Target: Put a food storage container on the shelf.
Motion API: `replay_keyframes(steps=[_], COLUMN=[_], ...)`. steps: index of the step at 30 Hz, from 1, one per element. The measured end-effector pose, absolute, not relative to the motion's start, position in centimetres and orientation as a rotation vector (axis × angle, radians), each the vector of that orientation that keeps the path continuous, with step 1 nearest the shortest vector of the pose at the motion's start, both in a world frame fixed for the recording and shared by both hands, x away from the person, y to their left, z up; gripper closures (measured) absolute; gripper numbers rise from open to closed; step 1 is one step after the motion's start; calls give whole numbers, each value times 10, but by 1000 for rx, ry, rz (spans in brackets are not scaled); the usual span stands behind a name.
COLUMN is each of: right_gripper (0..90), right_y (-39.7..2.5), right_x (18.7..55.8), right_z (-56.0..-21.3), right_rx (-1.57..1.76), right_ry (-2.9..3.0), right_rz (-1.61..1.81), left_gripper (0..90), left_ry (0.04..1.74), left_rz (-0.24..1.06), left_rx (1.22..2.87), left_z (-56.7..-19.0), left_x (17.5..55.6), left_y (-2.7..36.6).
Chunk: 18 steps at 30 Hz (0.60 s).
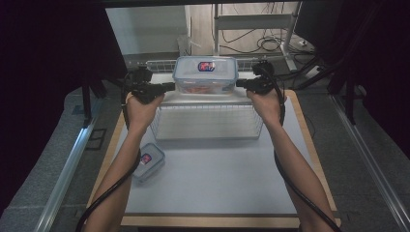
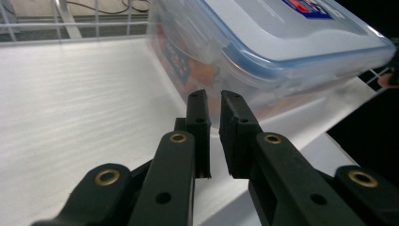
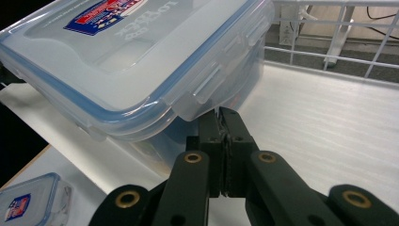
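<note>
And here we are: a big clear food box (image 1: pixel 205 74) with a blue-rimmed lid is held up above the wire basket (image 1: pixel 208 120), at twelve o'clock on the counter (image 1: pixel 217 179), one tool at each end. The left hand-held gripper (image 1: pixel 167 86) comes in at the box's nine o'clock end. In the left gripper view its jaws stand a little apart, a narrow gap between them, with the tips right at the box's (image 2: pixel 263 52) lower side wall; whether they actually pinch anything there I cannot tell. The right hand-held gripper (image 1: pixel 241 83) is at the three o'clock end. In the right gripper view the right hand-held gripper (image 3: pixel 221 117) has its jaws pressed together just under the lid's latch flap, clamped on the edge of the food box (image 3: pixel 131 61). Something orange and red shows through the box wall. The box is tilted in both gripper views, its red and blue label on top. Down at eight o'clock on the counter a small box (image 1: pixel 147 161) with the same kind of label sits well apart from the basket, close by the person's left forearm (image 1: pixel 118 174).
</note>
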State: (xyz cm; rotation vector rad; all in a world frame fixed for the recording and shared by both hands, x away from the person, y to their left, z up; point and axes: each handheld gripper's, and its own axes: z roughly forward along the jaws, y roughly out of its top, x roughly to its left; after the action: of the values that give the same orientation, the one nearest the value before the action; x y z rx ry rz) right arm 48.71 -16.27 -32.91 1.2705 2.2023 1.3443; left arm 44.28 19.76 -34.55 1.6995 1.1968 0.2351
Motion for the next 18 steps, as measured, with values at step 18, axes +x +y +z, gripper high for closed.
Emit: replay_keyframes(steps=[18], right_gripper=[716], right_y=[-183], right_x=[433], right_z=[-330], right_rx=[1062], right_ry=[2251], right_rz=[1419], left_gripper=[508], left_ry=[1043], left_rz=[264], left_rx=[1754], left_z=[-359], left_x=[378], left_y=[194])
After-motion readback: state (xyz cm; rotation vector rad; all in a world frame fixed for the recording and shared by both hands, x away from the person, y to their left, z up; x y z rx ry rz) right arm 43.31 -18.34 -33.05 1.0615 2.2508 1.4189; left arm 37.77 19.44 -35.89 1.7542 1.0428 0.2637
